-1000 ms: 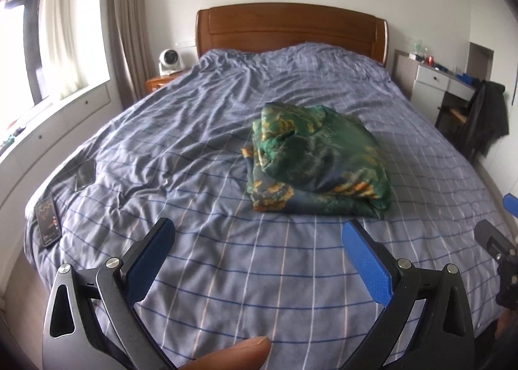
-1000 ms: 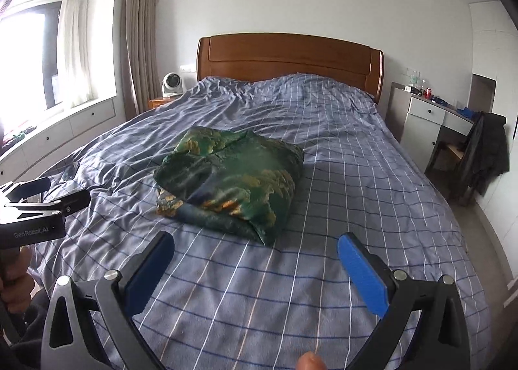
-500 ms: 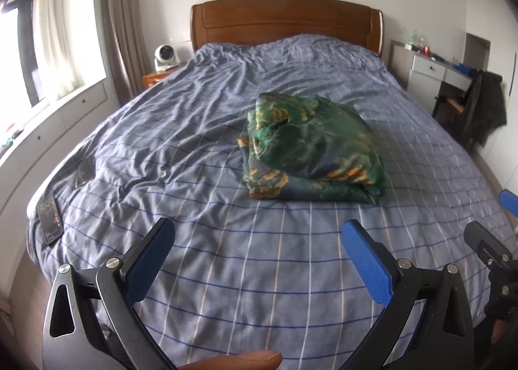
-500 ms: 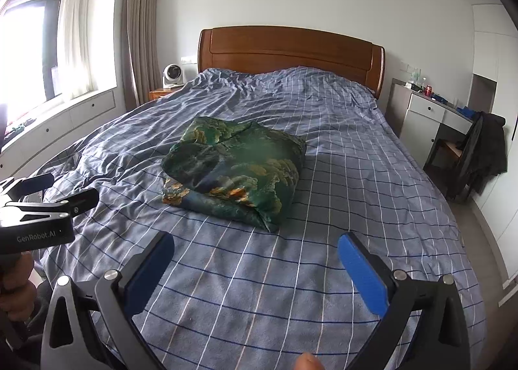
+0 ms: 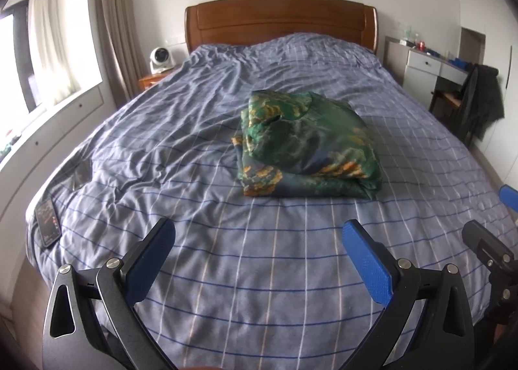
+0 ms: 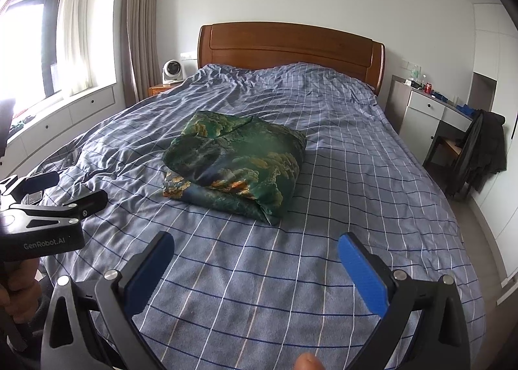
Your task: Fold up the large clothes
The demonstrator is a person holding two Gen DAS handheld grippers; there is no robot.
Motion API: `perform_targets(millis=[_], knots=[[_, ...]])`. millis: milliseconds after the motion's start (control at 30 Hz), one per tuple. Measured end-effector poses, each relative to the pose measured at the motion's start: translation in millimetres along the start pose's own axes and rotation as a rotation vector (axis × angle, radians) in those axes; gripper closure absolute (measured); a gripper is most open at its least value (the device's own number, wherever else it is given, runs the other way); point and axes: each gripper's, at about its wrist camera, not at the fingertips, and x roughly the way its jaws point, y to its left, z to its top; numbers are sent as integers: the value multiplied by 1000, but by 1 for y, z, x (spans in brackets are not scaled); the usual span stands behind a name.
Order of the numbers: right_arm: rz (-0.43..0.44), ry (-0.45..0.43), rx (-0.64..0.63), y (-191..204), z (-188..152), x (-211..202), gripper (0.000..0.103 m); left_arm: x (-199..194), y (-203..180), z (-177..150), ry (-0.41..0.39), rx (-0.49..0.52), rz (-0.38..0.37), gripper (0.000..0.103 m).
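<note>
A green and gold patterned garment lies folded into a thick bundle in the middle of the bed; it also shows in the right wrist view. My left gripper is open and empty, held above the foot of the bed, well short of the bundle. My right gripper is open and empty, also back from the bundle. The left gripper shows at the left edge of the right wrist view.
A blue checked duvet covers the bed, with a wooden headboard behind. A phone lies at the bed's left front corner. A nightstand with a small fan is at back left. A desk and a chair with a dark jacket stand at right.
Both grippers have drawn back and risen away from the folded bundle, which now looks farther off. Both stayed open and empty.
</note>
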Motion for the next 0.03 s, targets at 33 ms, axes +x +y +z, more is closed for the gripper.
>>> perform_targets(millis=[33], knots=[[1,1,0,0,0,0,0,0,-1,0,-1,5,-2,0]])
